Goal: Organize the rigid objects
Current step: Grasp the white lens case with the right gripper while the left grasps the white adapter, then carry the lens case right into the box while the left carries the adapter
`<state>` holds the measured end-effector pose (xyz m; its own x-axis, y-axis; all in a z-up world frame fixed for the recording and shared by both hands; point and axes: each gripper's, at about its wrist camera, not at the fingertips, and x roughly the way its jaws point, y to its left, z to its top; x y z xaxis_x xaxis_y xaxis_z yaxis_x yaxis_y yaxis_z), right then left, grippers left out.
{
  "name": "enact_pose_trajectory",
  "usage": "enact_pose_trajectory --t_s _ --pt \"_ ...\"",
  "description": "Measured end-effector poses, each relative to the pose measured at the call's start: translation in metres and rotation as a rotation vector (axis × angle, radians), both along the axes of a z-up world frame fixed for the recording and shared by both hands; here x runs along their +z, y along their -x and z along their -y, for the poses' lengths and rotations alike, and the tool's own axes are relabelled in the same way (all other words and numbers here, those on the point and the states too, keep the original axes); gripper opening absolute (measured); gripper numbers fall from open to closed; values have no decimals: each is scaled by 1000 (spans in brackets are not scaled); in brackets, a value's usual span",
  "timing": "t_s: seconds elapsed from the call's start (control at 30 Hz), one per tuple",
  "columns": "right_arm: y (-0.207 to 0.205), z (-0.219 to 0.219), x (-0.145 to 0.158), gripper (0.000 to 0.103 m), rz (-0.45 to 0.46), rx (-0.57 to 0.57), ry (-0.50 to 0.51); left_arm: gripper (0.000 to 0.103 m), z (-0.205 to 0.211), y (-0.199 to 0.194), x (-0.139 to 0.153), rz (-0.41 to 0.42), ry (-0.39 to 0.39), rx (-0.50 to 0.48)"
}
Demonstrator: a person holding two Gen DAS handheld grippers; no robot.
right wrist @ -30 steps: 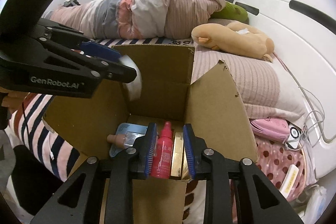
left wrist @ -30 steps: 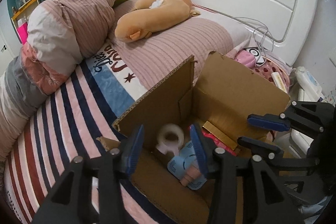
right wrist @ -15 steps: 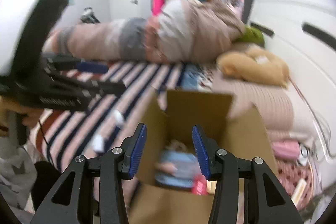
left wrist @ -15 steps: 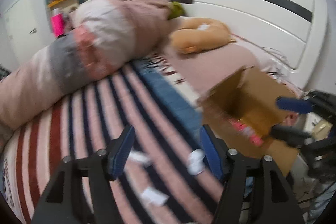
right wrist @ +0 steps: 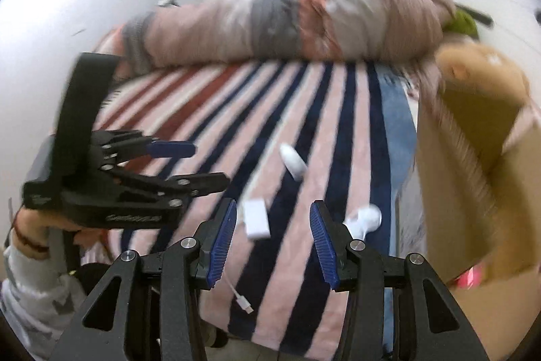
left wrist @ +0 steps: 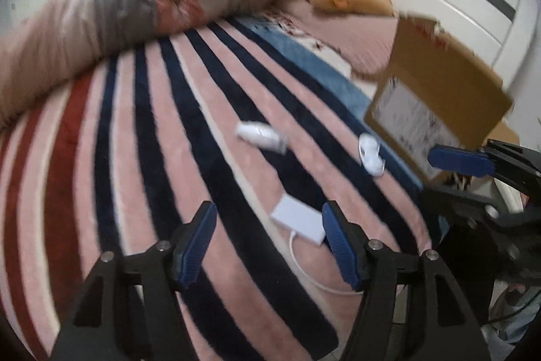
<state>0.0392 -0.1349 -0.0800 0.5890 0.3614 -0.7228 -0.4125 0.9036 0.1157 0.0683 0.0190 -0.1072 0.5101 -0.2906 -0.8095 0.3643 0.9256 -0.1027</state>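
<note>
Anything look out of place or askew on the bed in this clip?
Three small white items lie loose on the striped blanket beside the box: a flat adapter with its cable trailing toward the bed's edge, an oblong piece and a rounded piece. Nothing looks spilled or damaged.

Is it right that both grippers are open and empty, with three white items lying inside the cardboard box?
Not quite. The three white items lie on the striped blanket, outside the cardboard box, as the left wrist view shows. Left gripper and right gripper are indeed open and empty.
</note>
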Motion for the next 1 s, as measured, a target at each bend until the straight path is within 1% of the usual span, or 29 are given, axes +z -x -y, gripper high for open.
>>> enact_pose_trajectory --t_s 0.03,0.07,0.17,0.23,0.33,0.4,0.47,0.5,0.57,0.63,0.73,0.87,0.93,1.0 --pt "-3 2 -14 41 -17 -50 12 62 2 -3 -8 -13 1 -19" --pt "-4 3 -22 41 -29 -75 17 62 5 -5 -15 -24 6 -40" --pt "-14 10 -48 41 -63 -166 48 62 15 -12 -32 -57 47 -105" --pt "-18 13 -58 41 -64 -195 72 62 24 -18 -45 -72 49 -138" --pt "-27 17 -69 41 -71 -223 91 61 34 -24 -57 -75 39 -152" --pt "-28 18 -73 41 -73 -239 105 55 37 -24 -60 -55 39 -153" --pt "-34 19 -77 41 -78 -255 112 55 32 -25 -60 -55 60 -148" --pt "-37 19 -79 41 -82 -262 112 55 29 -25 -59 -52 64 -143" --pt "-38 21 -80 41 -87 -274 109 55 21 -24 -56 -37 46 -111" --pt "-44 21 -82 41 -85 -287 105 55 7 -22 -51 -24 32 -58" --pt "-53 22 -87 41 -71 -331 104 55 -19 -21 -47 -20 56 9" --pt "-65 18 -91 41 -52 -358 115 55 -43 -20 -47 -28 70 65" --pt "-68 11 -92 26 -28 -340 144 55 -50 -19 -46 -29 73 77" --pt "-67 5 -90 26 -11 -314 160 55 -52 -17 -43 -23 75 80"
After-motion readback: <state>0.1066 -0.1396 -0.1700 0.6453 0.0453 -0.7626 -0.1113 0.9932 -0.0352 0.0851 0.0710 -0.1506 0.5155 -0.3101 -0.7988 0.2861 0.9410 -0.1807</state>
